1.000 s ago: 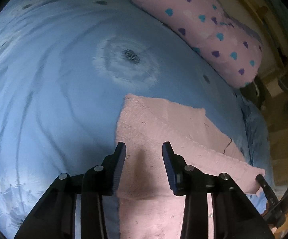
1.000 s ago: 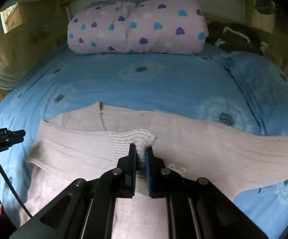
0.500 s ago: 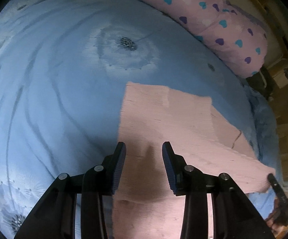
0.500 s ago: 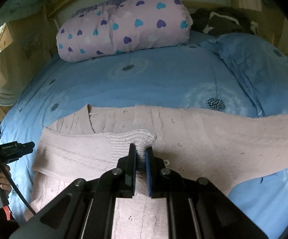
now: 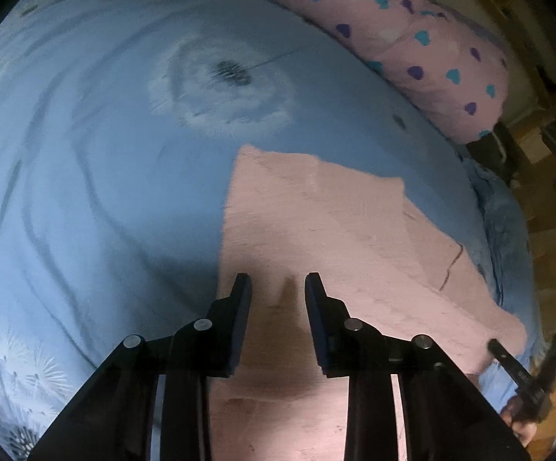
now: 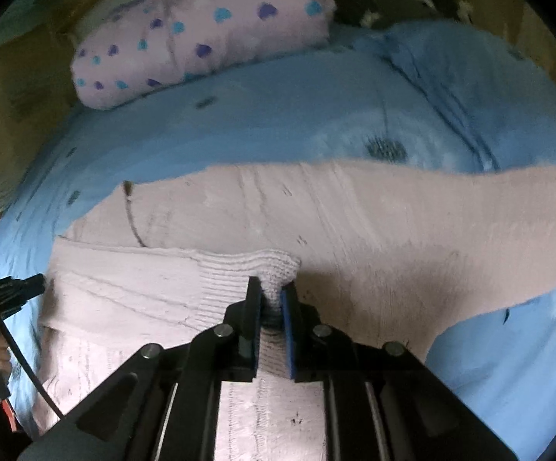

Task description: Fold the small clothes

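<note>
On the blue bedsheet (image 5: pixel 85 192) lies the pink knit sweater (image 6: pixel 393 238), whose ribbed cuff (image 6: pixel 274 269) is pinched between the pads of the down-tilted right gripper (image 6: pixel 272 296), while the left gripper (image 5: pixel 278 288), jaws just narrowing yet apart and empty, hovers over its flat edge.

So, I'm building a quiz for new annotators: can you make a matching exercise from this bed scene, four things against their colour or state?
Things:
1 sweater
2 pillow
3 bedsheet
4 right gripper

Descriptions:
a blue with a dandelion print
b shut on the ribbed cuff
c pale pink knit, lying on the bed
d lilac with purple and turquoise hearts

Pairs: 1-c, 2-d, 3-a, 4-b
</note>
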